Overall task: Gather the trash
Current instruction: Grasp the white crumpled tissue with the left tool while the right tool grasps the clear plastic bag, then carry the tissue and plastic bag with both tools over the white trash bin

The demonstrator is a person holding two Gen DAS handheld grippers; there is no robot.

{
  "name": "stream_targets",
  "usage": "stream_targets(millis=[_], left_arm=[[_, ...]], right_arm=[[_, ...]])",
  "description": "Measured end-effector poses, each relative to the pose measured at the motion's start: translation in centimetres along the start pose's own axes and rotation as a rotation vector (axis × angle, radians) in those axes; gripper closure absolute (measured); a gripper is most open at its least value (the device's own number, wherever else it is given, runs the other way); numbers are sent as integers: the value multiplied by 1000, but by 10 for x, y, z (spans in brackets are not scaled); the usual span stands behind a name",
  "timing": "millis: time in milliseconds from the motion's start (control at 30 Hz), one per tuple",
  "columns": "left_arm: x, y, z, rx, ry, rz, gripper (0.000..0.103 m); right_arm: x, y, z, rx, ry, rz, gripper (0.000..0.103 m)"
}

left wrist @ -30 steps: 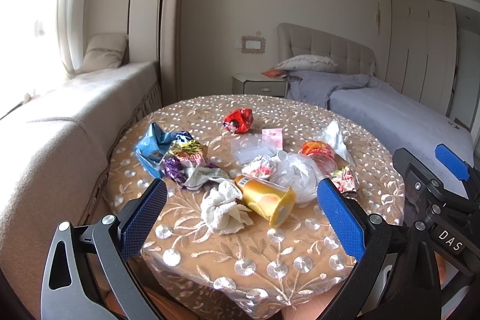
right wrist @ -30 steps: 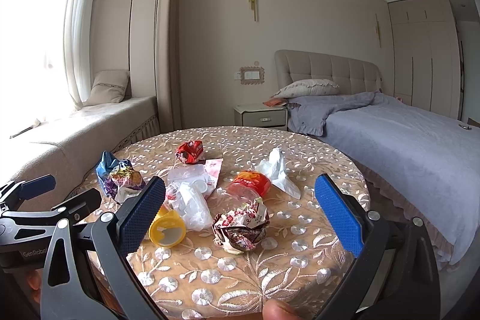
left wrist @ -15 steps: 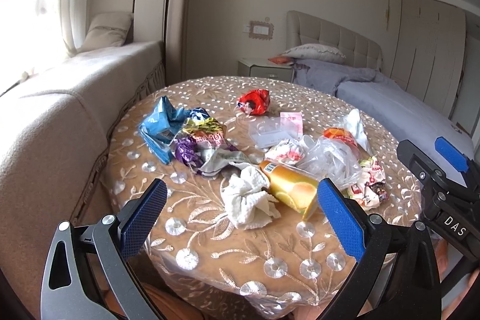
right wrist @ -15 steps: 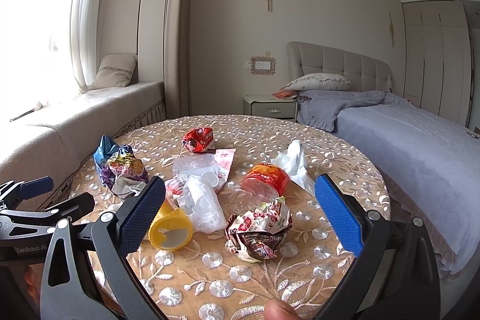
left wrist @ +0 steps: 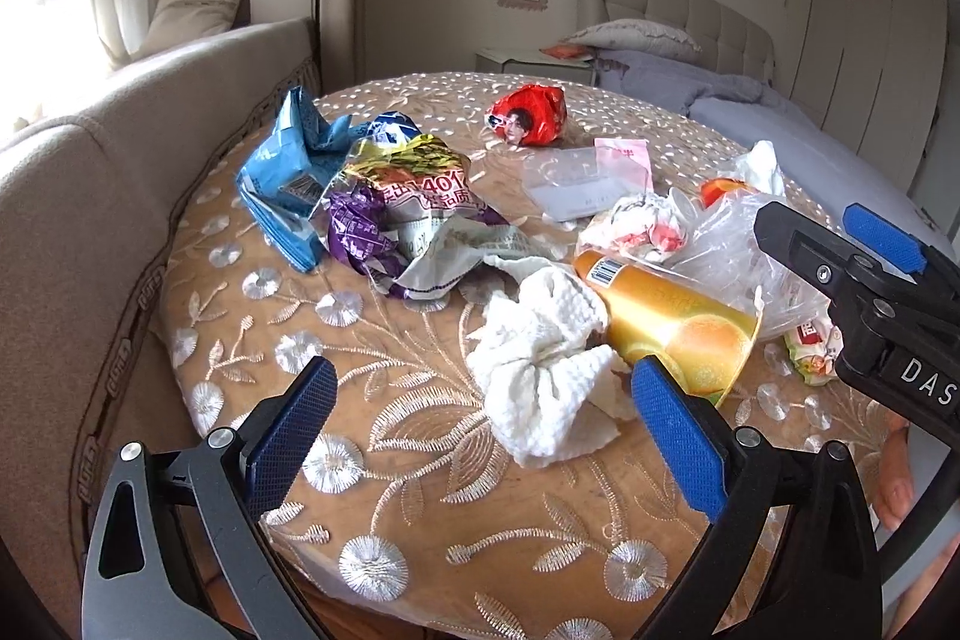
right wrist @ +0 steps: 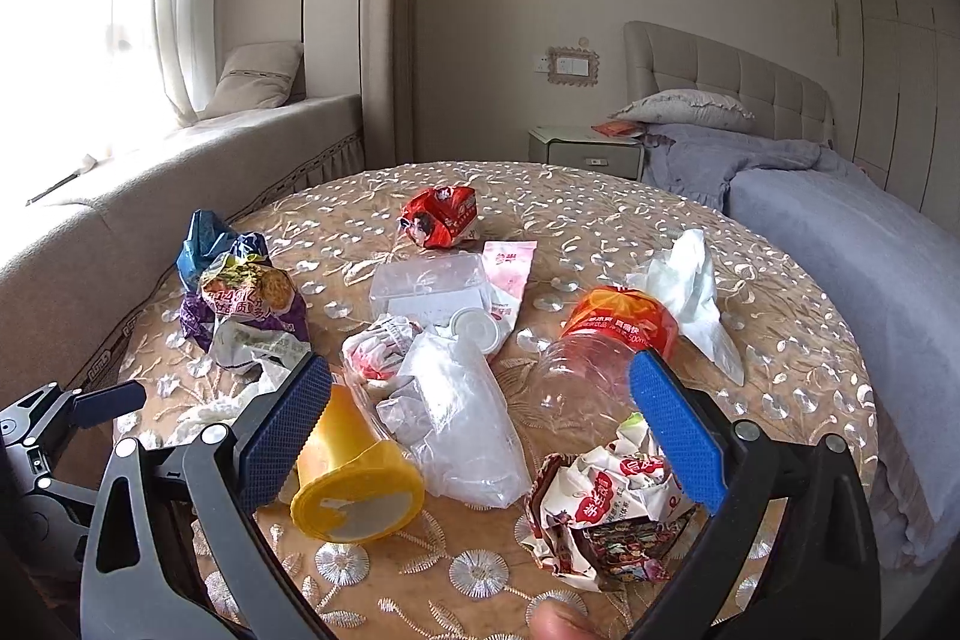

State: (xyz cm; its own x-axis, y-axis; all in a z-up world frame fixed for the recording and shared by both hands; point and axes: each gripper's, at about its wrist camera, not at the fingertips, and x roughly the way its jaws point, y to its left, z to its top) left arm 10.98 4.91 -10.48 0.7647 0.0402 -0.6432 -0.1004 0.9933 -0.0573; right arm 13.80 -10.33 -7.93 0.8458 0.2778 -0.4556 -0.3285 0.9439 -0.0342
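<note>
Trash lies scattered on a round table (left wrist: 420,508) with an embroidered tan cloth. My left gripper (left wrist: 480,430) is open and empty, just short of a crumpled white tissue (left wrist: 540,370). Beside the tissue lies a tipped yellow cup (left wrist: 672,322), also in the right wrist view (right wrist: 348,478). My right gripper (right wrist: 474,424) is open and empty above a clear plastic bag (right wrist: 462,430), with a crumpled red-white wrapper (right wrist: 606,508) near its right finger. A clear bottle (right wrist: 600,346) with an orange label lies beyond. Blue and purple snack bags (left wrist: 360,202) and a red wrapper (left wrist: 528,115) lie farther back.
A beige window seat (left wrist: 90,196) runs along the table's left side. A bed (right wrist: 840,232) with grey-blue bedding stands to the right, a nightstand (right wrist: 588,154) behind. A clear plastic box (right wrist: 429,289) and white tissue (right wrist: 690,292) also lie on the table.
Both grippers have moved forward and lower toward the table; the trash looms larger. The left one now nears the white tissue. Both stay open.
</note>
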Motion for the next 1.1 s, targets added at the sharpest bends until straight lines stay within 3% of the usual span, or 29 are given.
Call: stream_targets(millis=[67, 100, 133, 200, 267, 367, 467, 733, 900, 1100], left_arm=[[9, -1, -1, 10, 28, -5, 33], [13, -1, -2, 10, 41, -23, 45], [16, 0, -2, 11, 53, -50, 50], [19, -4, -4, 20, 60, -82, 68], [18, -9, -5, 39, 47, -87, 77], [12, -13, -3, 52, 22, -73, 81], [-10, -11, 4, 53, -30, -74, 82], [-78, -32, 18, 111, -176, -51, 82], [-91, -70, 12, 166, -195, -130, 82], [-93, -128, -11, 260, -185, -304, 82]], right_arm=[[9, 6, -1, -30, 32, 16, 34], [13, 9, -3, -42, 54, 23, 41], [19, 11, -4, -54, 85, 32, 54], [26, 12, -8, -56, 131, 61, 72], [25, 9, -7, -40, 130, 56, 82], [16, -1, -2, 17, 103, 72, 84], [-10, -13, 12, 58, 21, 89, 84], [-84, -37, 29, 66, -160, 28, 84], [-121, -58, 14, 83, -201, -41, 84], [-157, -95, -15, 124, -208, -125, 84]])
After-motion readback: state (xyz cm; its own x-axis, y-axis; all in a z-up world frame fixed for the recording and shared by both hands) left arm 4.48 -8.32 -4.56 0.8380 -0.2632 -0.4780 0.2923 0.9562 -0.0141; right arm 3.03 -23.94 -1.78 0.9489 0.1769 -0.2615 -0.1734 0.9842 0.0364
